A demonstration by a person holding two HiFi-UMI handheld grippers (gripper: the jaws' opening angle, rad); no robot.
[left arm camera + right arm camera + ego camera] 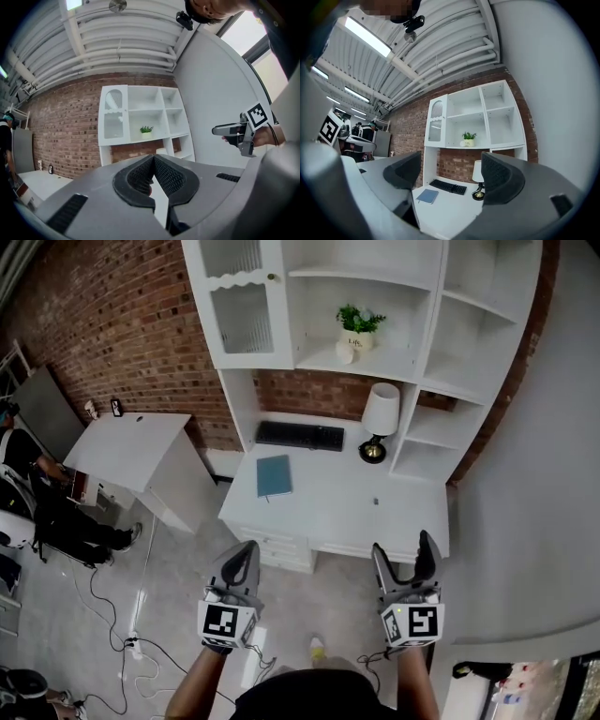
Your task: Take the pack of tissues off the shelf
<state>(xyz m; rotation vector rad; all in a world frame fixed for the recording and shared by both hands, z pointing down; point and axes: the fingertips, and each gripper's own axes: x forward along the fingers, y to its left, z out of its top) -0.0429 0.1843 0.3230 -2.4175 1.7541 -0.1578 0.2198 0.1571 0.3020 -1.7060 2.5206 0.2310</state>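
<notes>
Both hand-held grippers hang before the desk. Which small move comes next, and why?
Probably reach the right hand-held gripper toward the small white object, perhaps the tissues, beside the potted plant on the shelf: its jaws stand apart, the left hand-held gripper has them together, both short of the desk.

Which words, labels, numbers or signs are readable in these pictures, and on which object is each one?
No text is readable.
Plant pot: dark print, too small to read.
Keyboard: key letters too small to read.
Left gripper and right gripper: only black-and-white square markers, no letters.
Blue notebook: plain cover.
</notes>
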